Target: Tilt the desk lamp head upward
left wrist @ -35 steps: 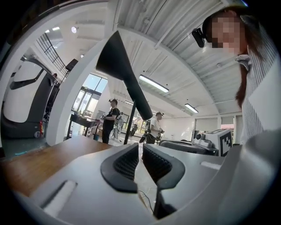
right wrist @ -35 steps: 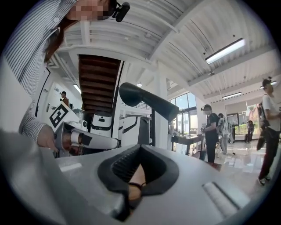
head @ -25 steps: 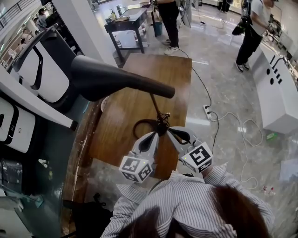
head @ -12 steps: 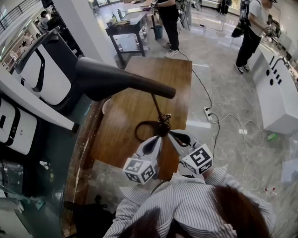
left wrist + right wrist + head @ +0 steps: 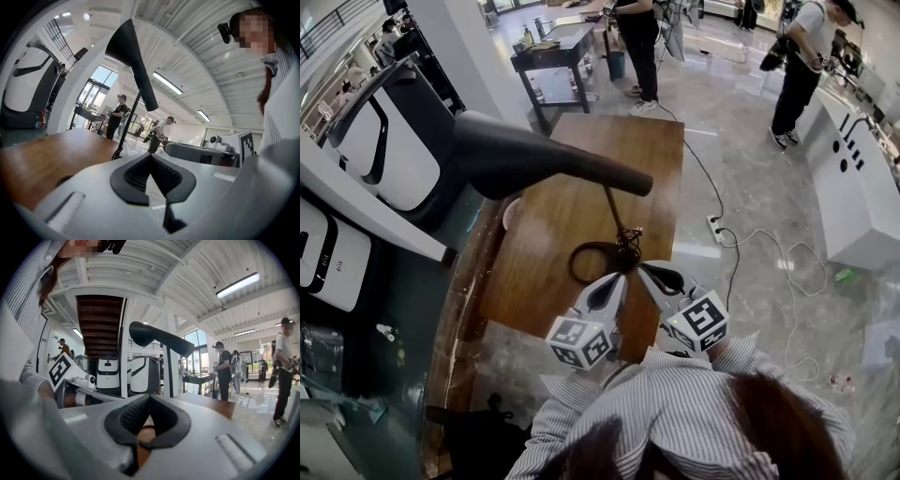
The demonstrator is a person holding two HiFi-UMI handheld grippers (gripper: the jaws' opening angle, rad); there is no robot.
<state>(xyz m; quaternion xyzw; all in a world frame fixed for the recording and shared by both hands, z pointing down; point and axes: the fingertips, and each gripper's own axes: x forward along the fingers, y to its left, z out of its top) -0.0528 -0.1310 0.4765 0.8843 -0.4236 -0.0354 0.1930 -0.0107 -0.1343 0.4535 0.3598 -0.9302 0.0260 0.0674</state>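
The black desk lamp head (image 5: 525,155) hangs long and cone-shaped over the wooden table (image 5: 581,197), carried on a thin stem (image 5: 612,211). The stem goes down to a base with a looped black cable (image 5: 595,255). In the head view my left gripper (image 5: 615,279) and right gripper (image 5: 645,269) sit side by side just short of the base, both shut and holding nothing. The left gripper view has the lamp head (image 5: 130,56) high above my shut left gripper (image 5: 151,155). From the right gripper view, the lamp head (image 5: 159,339) is above my shut right gripper (image 5: 149,397).
White machines (image 5: 375,141) stand along the left. A dark side table (image 5: 553,47) and standing people are beyond the table's far end. A power strip (image 5: 712,225) with white cables lies on the floor to the right, near a white counter (image 5: 853,187).
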